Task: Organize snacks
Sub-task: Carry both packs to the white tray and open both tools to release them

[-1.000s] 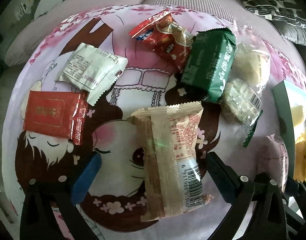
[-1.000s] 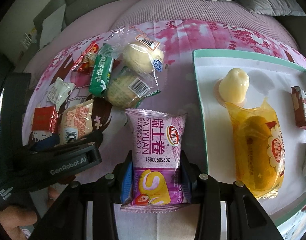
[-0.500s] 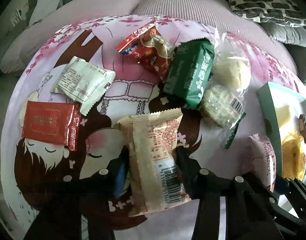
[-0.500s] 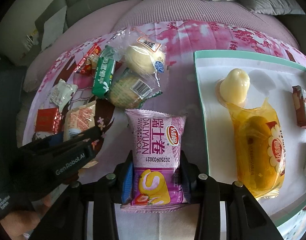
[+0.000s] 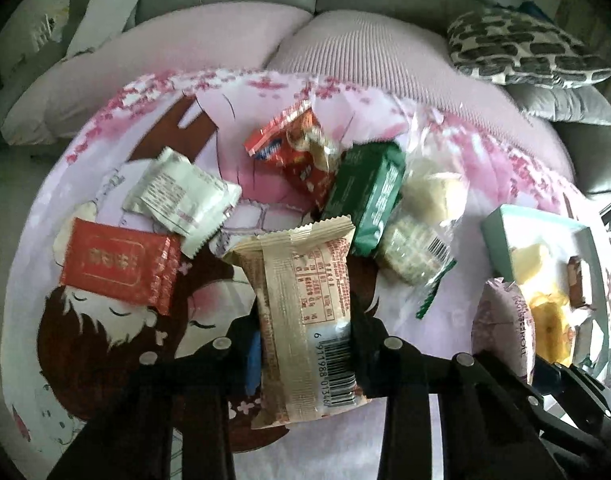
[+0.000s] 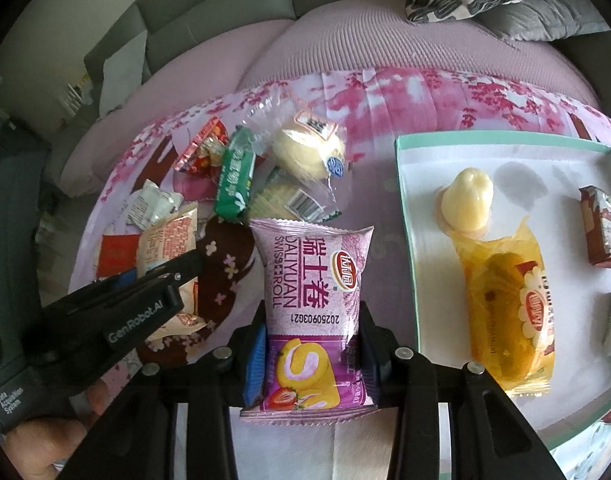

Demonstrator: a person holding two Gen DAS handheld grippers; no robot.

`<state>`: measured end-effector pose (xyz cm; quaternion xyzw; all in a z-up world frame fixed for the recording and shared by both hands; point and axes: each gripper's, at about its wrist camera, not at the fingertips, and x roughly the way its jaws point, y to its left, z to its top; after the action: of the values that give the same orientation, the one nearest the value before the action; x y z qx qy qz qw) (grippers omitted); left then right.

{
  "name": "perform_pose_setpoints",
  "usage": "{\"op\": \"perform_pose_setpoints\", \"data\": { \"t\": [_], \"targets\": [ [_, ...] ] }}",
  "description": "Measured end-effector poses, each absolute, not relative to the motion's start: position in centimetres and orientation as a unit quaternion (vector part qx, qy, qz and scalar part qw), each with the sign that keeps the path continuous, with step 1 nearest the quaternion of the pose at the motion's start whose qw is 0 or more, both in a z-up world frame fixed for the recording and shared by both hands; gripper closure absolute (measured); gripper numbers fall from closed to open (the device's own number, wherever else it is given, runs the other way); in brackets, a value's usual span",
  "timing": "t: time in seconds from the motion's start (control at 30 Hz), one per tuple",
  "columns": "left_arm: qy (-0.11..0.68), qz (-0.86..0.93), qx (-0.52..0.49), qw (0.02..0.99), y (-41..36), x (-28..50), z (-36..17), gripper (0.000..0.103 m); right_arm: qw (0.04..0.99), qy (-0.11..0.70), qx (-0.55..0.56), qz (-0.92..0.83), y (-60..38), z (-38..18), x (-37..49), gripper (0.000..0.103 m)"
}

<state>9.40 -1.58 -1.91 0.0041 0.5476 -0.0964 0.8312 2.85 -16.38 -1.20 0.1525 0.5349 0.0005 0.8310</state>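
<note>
My left gripper is shut on a beige snack packet with a barcode, lifted a little off the pink printed cloth. My right gripper is shut on a purple Swiss roll packet, held left of the white tray with a green rim. The tray holds a yellow cake packet, a pale jelly cup and a brown carton. The left gripper shows at the left of the right wrist view.
On the cloth lie a red packet, a white packet, a red-orange packet, a green packet and two clear-wrapped cakes. Pink cushions and a patterned pillow lie behind.
My left gripper closed on the beige packet and lifted it slightly. My right gripper kept hold of the purple packet and stayed about where it was.
</note>
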Motion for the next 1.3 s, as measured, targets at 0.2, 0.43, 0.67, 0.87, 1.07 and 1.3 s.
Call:
{"op": "perform_pose_setpoints", "data": {
  "t": [0.2,0.43,0.67,0.87,1.07,1.3],
  "targets": [
    [0.516,-0.097,-0.005,0.851,-1.3,9.0,0.5,0.066,0.841,0.517,0.161,0.007,-16.6,0.5,2.5,0.061],
    [0.491,-0.099,-0.028,0.865,-0.9,8.7,2.3,0.066,0.845,0.505,0.177,0.002,-17.7,1.3,2.2,0.061],
    [0.476,-0.108,-0.048,0.871,-1.5,8.4,3.6,0.066,0.849,0.486,0.206,-0.028,-21.2,2.4,1.6,0.061],
    [0.469,-0.142,-0.038,0.871,-4.2,7.7,4.3,0.066,0.850,0.464,0.238,-0.078,-26.2,3.4,0.6,0.061],
    [0.462,-0.188,-0.012,0.867,-8.3,6.5,4.8,0.066,0.844,0.442,0.266,-0.145,-31.6,4.0,-1.3,0.061],
    [0.452,-0.256,0.025,0.854,-13.8,4.3,5.3,0.066,0.834,0.419,0.292,-0.208,-36.7,4.4,-3.6,0.061]
  ]
}}
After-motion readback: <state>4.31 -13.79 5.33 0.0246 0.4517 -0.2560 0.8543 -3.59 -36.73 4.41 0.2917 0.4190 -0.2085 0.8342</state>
